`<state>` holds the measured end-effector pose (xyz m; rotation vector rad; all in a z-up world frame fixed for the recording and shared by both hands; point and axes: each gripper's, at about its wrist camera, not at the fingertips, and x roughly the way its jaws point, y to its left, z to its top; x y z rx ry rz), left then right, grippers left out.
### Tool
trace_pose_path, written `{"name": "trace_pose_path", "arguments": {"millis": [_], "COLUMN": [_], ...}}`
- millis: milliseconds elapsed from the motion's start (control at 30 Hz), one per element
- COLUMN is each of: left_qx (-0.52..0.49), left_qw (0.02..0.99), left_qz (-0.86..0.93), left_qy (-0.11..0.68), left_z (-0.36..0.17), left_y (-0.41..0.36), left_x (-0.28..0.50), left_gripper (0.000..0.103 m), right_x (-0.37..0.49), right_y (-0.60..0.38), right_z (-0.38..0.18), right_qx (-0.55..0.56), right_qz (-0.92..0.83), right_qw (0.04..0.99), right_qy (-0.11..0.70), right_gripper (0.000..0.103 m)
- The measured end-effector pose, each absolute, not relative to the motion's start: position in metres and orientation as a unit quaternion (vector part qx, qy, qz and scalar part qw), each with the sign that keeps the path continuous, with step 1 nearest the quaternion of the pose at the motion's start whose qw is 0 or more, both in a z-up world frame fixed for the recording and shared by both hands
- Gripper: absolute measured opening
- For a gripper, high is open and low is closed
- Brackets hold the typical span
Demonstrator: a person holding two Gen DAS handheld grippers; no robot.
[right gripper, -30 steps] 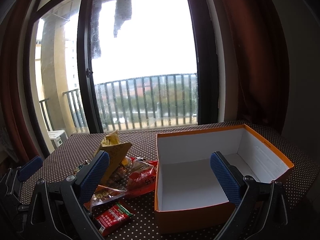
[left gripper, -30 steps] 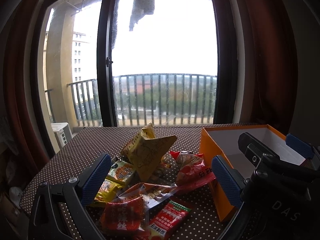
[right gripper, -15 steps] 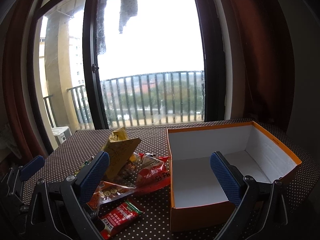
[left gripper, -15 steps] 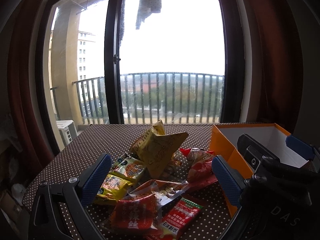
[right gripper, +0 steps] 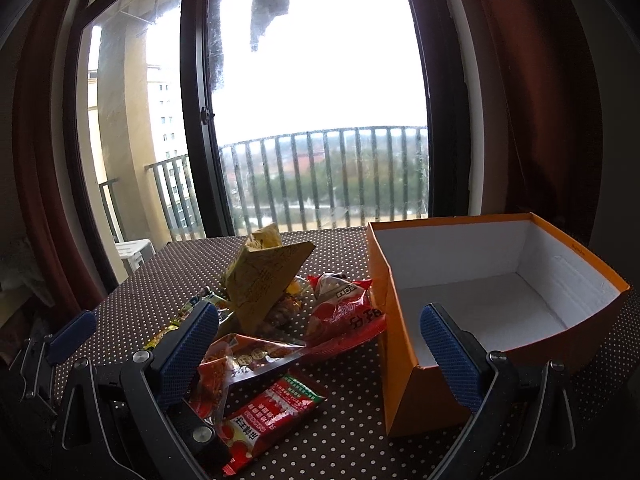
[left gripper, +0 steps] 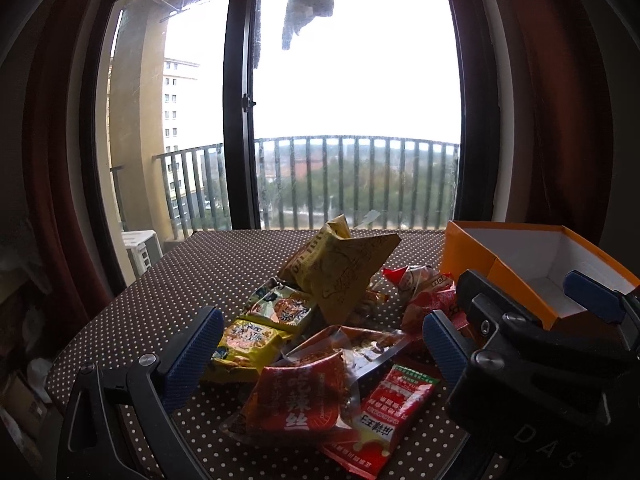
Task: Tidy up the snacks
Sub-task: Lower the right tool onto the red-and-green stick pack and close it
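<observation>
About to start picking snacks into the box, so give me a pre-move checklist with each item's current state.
1. Left gripper open and holding nothing: ok.
2. Right gripper open and holding nothing: ok.
3. Orange box upright, open at the top, nothing visible inside: ok.
4. Snack pile lying on the dotted tablecloth beside the box: ok.
5. Nearest packets free to lift: not ok; the red packet overlaps the red-and-green packet.
6. Tall yellow bag stable: cannot tell; it leans on the pile.
</observation>
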<state>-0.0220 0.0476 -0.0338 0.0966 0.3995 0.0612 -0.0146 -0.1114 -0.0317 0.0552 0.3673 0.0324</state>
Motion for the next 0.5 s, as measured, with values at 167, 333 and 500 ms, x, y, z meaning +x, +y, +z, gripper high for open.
{"name": "trace_pose_path", "arguments": {"millis": [167, 333, 500], "left_qx": [0.068, 0.070, 0.042], "left_qw": [0.975, 0.967, 0.965], "left_qz": [0.040, 0.043, 0.042], "left_qy": [0.210, 0.243, 0.256], "left_z": [-0.043, -0.047, -0.067], "left_y": [0.056, 0.064, 0.069], "left_x": [-0.032, -0.037, -0.033], "left_gripper": [0.100, 0.100, 0.099], "right_x": [-0.018, -0.012, -0.006], "right_y": [-0.096, -0.086, -0.080], "right_z": [-0.051, -0.068, -0.084], "right_qx": [0.022, 0.024, 0.024], "right_qz": [0.022, 0.032, 0.031], "right_qw": [0.981, 0.975, 0.969], "right_qy": [0.190, 0.219, 0.246], "right_gripper": [0.102, 0.102, 0.102]}}
